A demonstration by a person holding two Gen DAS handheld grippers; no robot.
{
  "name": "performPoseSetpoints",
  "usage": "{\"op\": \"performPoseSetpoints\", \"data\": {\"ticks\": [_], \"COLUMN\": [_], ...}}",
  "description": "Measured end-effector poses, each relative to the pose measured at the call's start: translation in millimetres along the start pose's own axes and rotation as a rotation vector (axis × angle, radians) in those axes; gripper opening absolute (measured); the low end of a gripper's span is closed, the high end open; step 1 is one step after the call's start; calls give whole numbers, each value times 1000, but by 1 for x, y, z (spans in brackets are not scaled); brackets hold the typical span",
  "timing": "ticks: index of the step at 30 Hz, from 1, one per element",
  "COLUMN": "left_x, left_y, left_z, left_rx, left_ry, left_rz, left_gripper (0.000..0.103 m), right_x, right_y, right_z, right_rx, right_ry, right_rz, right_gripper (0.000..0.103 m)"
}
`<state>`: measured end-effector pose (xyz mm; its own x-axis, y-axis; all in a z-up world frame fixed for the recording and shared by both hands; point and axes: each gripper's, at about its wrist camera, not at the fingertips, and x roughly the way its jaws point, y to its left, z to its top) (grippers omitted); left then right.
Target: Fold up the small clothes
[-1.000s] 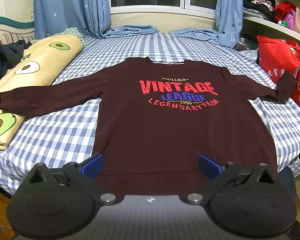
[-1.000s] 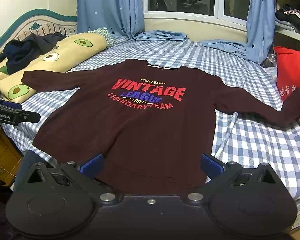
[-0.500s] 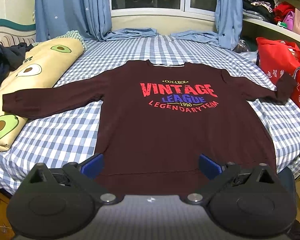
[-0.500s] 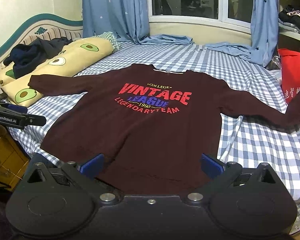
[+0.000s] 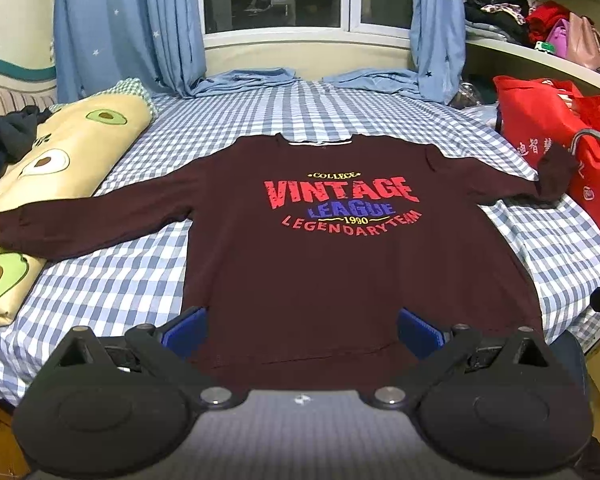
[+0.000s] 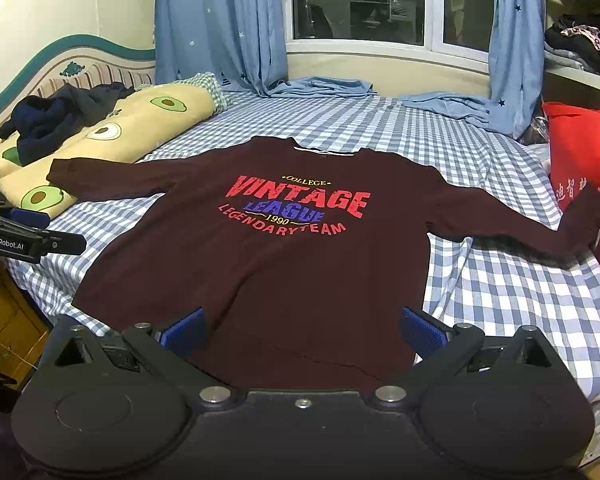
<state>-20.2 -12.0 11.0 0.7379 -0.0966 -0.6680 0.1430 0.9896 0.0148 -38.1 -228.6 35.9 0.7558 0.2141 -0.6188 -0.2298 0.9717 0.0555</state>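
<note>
In the left wrist view, a dark maroon long-sleeved sweatshirt with red and blue lettering [image 5: 340, 248] is seen spread flat, print up, on a blue-and-white checked bed [image 5: 112, 280]. The left gripper [image 5: 302, 330] is held empty above the near hem, jaws wide apart. The hem's middle is hidden behind it.

In the right wrist view, the right gripper [image 6: 302, 330] is likewise spread and empty. The soft, light knit is best pinched at a cuff or hem corner; the right cuff is cut off against a red bag [image 6: 580, 152]
</note>
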Motion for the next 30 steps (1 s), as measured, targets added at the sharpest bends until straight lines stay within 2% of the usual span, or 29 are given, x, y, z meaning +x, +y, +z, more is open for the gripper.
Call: {"op": "performPoseSetpoints", "data": {"ticks": [8,10,13,16,30], "left_x": [-1,3,0,0,20], "left_y": [0,-3,-5,-2,13], "left_z": [5,9,16,22,38], "left_rx": [34,53,89,87,92], "left_ry": [-3,11,-20,-41,-40], "left_rz": [-65,-61,-59,-70,-84], "left_gripper": [102,102,102,102,102], "right_x": [0,0,1,2,9], "right_y": [0,0,-1,-1,5], "right_z": [2,2,4,7,17], "right_rx": [4,4,17,19,-1], "right_ry": [-2,-3,-3,-4,2], "right_rz": [-1,0,-9,-17,-27], "right_gripper": [102,102,102,102,102]}}
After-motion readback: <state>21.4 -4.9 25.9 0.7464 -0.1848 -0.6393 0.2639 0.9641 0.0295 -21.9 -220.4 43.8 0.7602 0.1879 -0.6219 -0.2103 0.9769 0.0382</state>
